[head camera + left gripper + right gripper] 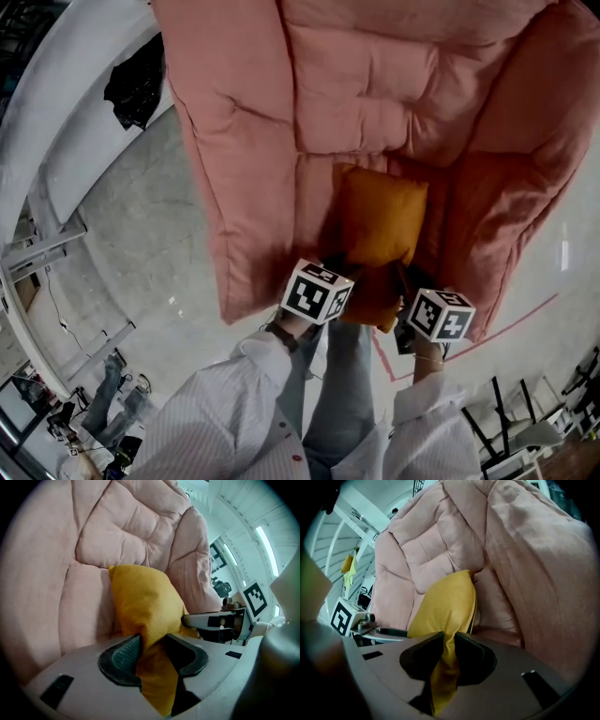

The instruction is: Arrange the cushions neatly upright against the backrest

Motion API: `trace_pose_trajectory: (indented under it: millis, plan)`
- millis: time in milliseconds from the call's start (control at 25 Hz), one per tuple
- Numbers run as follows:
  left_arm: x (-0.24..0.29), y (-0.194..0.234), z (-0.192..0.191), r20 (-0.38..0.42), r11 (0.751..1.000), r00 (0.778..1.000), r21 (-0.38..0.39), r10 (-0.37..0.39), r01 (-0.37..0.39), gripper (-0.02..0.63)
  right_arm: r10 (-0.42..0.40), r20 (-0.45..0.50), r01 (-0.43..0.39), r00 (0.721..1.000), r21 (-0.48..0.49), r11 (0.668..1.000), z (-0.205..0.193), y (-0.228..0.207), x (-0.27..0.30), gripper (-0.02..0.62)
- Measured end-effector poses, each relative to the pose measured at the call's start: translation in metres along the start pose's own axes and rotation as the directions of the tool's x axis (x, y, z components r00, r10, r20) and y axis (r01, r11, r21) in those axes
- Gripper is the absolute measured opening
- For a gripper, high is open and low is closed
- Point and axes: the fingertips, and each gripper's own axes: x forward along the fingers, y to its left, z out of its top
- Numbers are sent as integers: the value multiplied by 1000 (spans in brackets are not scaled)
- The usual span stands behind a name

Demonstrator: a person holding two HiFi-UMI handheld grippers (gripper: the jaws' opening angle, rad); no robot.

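Note:
A mustard-yellow cushion (380, 225) lies on the seat of a big pink padded chair (356, 112), with its far edge near the quilted backrest (131, 531). My left gripper (337, 272) is shut on the cushion's near left corner, and the fabric (145, 606) is pinched between its pads (152, 651). At the near right corner my right gripper (408, 281) is shut on the cushion (445, 606) too, with cloth bunched between its jaws (449, 653). Each gripper view shows the other gripper beside the cushion.
The chair's thick pink arms (525, 187) rise on both sides of the cushion. Grey stone floor (141, 234) lies to the left, with a white curved frame (56, 122) and a black object (136, 80). Dark chair legs (525, 431) stand at the lower right.

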Motion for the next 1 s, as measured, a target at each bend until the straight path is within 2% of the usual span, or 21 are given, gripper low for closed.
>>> trace_pose_trajectory:
  millis: [200, 480, 680, 1000]
  plan:
    - [-13, -3, 11, 69, 997, 997, -73, 18, -13, 175, -7, 13, 8, 1000, -64, 998, 22, 10, -7, 80]
    - [-32, -12, 45, 191, 980, 980, -200, 53, -14, 175, -11, 20, 16, 1000, -259, 966, 76, 32, -22, 80]
    - [-39, -20, 81, 288, 958, 953, -285, 93, -7, 173, -12, 34, 23, 999, -360, 932, 122, 39, -31, 80]
    - [-48, -22, 135, 427, 911, 894, -409, 135, 58, 170, -8, 40, 28, 999, -530, 847, 189, 55, -32, 78]
